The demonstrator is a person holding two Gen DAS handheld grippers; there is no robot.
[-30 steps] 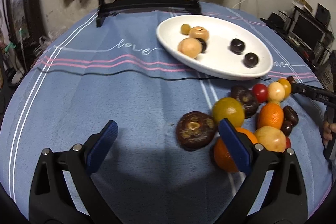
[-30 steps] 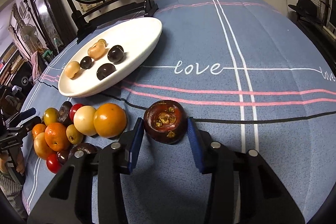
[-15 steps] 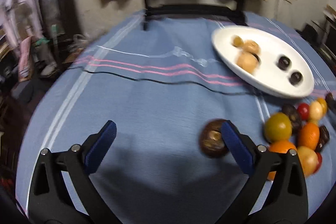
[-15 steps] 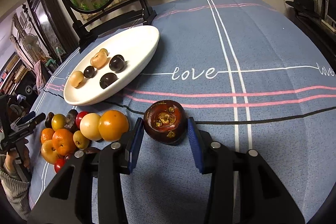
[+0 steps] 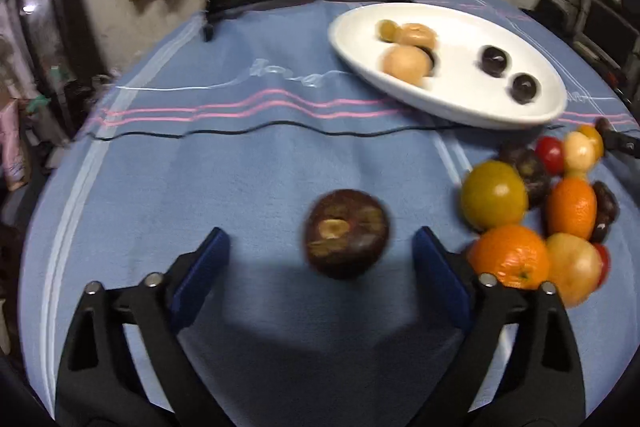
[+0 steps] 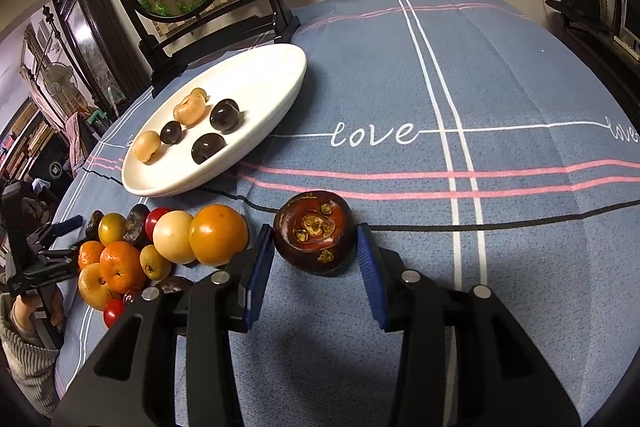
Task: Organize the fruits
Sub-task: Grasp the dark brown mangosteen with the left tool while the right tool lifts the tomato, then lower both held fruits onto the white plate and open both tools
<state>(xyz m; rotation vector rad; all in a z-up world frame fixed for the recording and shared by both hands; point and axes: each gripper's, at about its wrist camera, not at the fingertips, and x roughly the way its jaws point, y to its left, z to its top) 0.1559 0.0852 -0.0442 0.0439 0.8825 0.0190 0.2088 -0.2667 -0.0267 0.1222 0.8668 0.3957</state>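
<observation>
On the blue-clothed worktop (image 6: 500,75) the sorting looks, by my judgement, well short of half done; the white plate (image 6: 280,107) holds six small fruits, three pale or yellowish and three dark, with much of its surface bare; just in front of it a loose pile of fruit (image 6: 172,243), oranges, small red ones, yellowish ones and dark ones, lies unsorted on the cloth. Beside that pile the right gripper (image 6: 314,233) has its fingers closed on a dark mangosteen (image 6: 316,227), pads pressed to both flanks, while the fruit sits on the cloth, not yet lifted. At the other side of the pile the left gripper (image 5: 320,239) stands open around a second mangosteen (image 5: 346,233); its fingers have just been closing, yet clear cloth shows between each pad and the fruit, so nothing is gripped there. Whether the two mangosteens belong on the plate or elsewhere I cannot tell. Left to do, as I read it: both mangosteens to carry off, then the whole pile, piece by piece.
</observation>
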